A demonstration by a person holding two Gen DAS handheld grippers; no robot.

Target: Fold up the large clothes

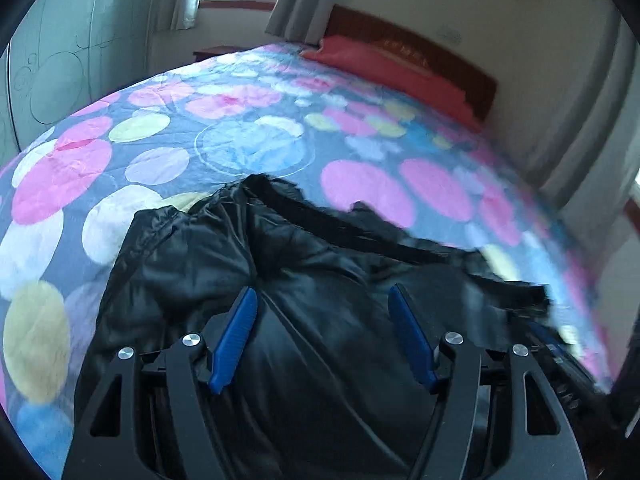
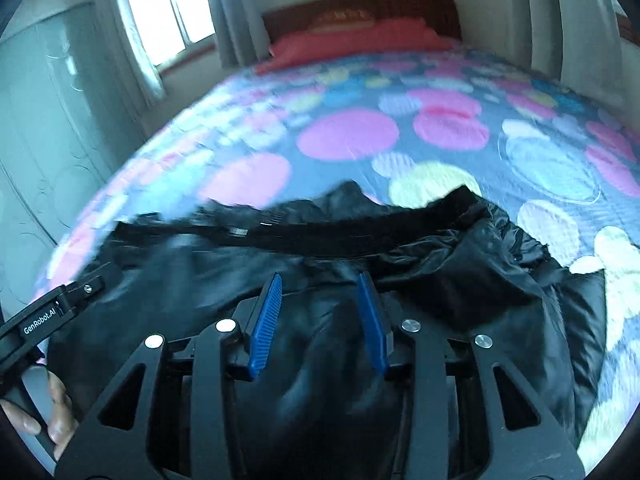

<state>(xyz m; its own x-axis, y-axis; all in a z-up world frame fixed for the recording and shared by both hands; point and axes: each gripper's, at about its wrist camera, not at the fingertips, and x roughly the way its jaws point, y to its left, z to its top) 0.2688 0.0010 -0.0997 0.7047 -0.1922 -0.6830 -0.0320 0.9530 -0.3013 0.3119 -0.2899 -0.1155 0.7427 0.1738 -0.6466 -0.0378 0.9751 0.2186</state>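
Jaws of both grippers released, spread above the black jacket [image 1: 320, 280] [image 2: 320, 360], nothing between them.

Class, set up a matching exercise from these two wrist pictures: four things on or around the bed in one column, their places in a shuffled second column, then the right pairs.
Things
1. shiny black padded jacket
2. red pillow
3. bedspread with coloured circles
4. grey curtains

Places
A. beside the window
B. at the headboard
C. covering the bed
D. lying at the bed's near end, under both grippers

Pairs: 1-D, 2-B, 3-C, 4-A
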